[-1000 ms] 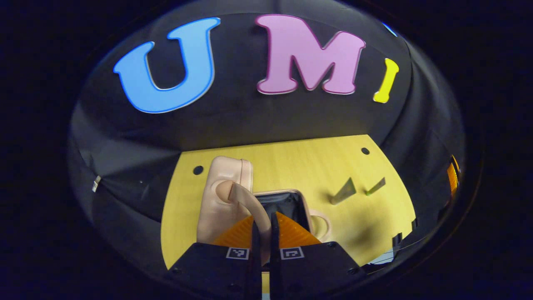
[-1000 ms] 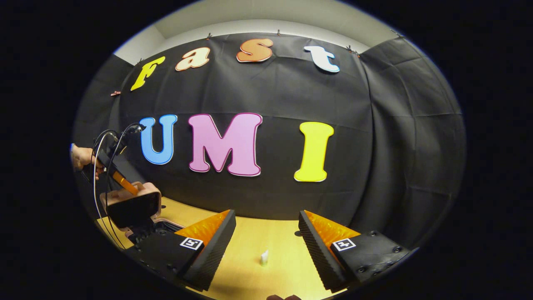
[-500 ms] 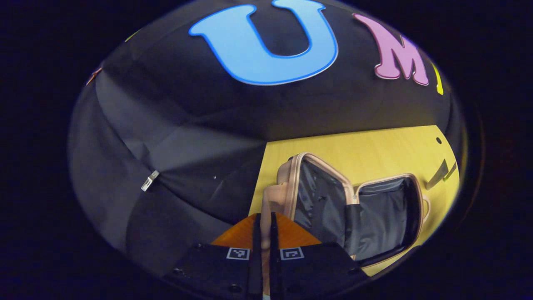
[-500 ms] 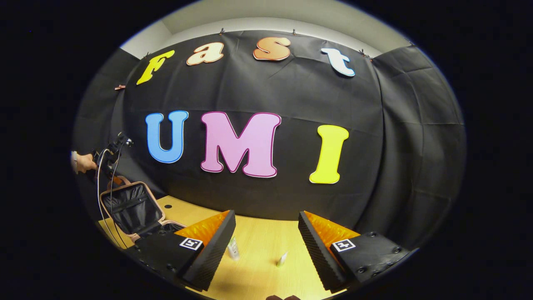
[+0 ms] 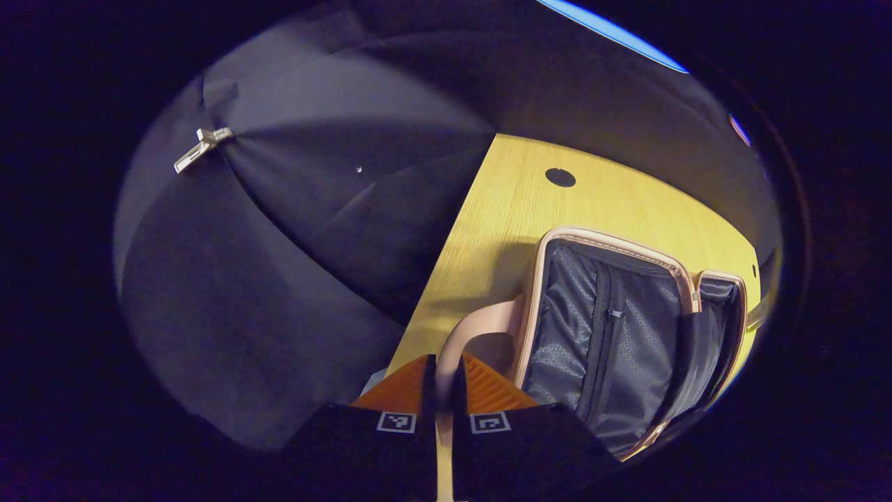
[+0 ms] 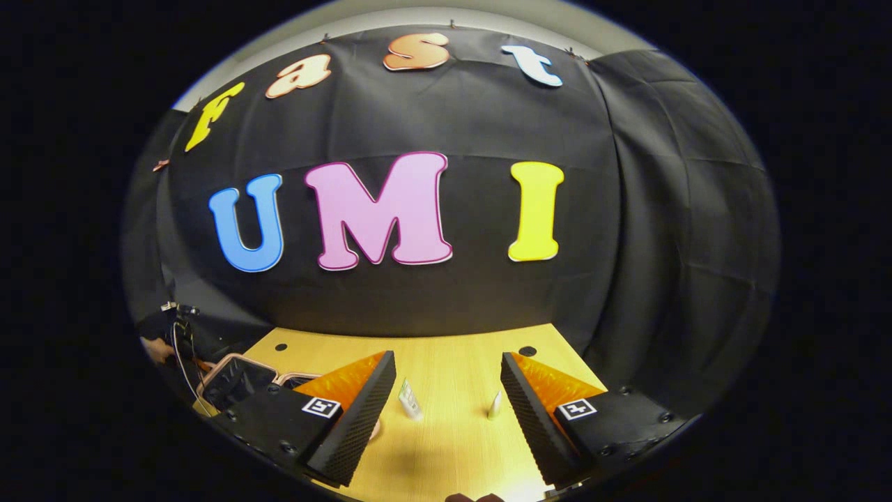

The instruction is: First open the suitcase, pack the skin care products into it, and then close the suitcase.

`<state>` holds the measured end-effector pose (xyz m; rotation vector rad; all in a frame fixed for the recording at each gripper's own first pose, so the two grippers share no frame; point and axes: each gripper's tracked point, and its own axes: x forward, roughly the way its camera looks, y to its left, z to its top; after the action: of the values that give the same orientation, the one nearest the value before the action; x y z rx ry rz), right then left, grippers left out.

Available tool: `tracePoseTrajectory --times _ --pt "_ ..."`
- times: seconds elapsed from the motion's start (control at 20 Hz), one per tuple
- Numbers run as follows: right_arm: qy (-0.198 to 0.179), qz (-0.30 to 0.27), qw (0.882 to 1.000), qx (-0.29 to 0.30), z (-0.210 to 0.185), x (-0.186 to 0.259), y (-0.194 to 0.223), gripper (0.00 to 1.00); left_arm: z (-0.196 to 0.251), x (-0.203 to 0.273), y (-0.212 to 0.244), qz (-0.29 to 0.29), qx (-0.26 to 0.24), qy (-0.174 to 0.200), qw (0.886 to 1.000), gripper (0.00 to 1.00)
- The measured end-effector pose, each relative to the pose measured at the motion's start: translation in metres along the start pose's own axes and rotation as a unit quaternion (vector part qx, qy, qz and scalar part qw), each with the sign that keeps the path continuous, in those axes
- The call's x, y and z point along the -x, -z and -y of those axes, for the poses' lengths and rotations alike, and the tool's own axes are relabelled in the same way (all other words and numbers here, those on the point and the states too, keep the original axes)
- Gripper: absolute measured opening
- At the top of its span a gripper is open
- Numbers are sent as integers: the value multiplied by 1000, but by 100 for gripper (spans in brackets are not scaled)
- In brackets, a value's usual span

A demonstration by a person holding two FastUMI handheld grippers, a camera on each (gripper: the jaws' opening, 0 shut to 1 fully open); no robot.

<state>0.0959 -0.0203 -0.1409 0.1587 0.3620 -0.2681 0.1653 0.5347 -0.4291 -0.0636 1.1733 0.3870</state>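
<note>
while the left gripper (image 5: 440, 373) has its fingers pinched on the suitcase handle (image 5: 465, 336), the lid should be eased down flat toward the table's left edge and let go only once it rests there, so the suitcase (image 5: 613, 335) lies fully open. the case sits near the table's (image 5: 516, 202) back left corner, its dark lining facing up. the right gripper (image 6: 446, 397) hovers with fingers spread wide over the two skin care tubes (image 6: 410, 403), which stand near the table's middle, well apart from the case. the case's far half is cut off at the left gripper view's rim, and whether the lid touches the table i cannot tell.
</note>
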Motion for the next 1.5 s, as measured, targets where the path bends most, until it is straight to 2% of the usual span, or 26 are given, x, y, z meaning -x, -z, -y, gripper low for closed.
tracePoseTrajectory --times 0.1,0.15,0.2,0.25,0.35,0.5,0.65,0.85,0.95,1.1,1.25,1.3,1.5 --pt "18 -10 1000 -15 8 -4 6 96 -4 -1 1 18 -13 3 1000 17" --pt "27 -13 999 -21 10 -5 9 96 -7 2 -9 52 -21 5 998 20" --pt "36 -15 999 -24 15 -7 12 98 -2 8 -21 87 -25 18 996 33" --pt "42 -16 999 -25 18 -8 15 98 4 24 -32 121 -27 29 992 52" --pt "53 -12 998 -14 26 -9 17 97 25 71 -62 197 -32 42 979 100" --pt "58 -1 998 8 37 -11 14 98 86 150 -86 283 -57 95 953 96" --pt "45 5 999 20 45 -17 13 98 190 234 -77 341 -98 185 916 96" --pt "6 6 1000 18 46 -24 15 98 341 315 -26 343 -182 313 867 96" --pt "-16 4 999 28 45 -26 18 98 405 329 6 330 -219 351 849 96" --pt "-46 -7 998 48 45 -22 29 98 478 322 44 282 -256 374 845 99" --pt "-70 -19 995 66 49 -15 41 97 531 279 56 227 -271 368 860 99" --pt "-76 -25 994 67 52 -12 47 98 543 267 57 210 -273 361 867 100" --pt "-83 -44 993 74 73 -7 62 97 579 219 44 169 -281 342 881 100"
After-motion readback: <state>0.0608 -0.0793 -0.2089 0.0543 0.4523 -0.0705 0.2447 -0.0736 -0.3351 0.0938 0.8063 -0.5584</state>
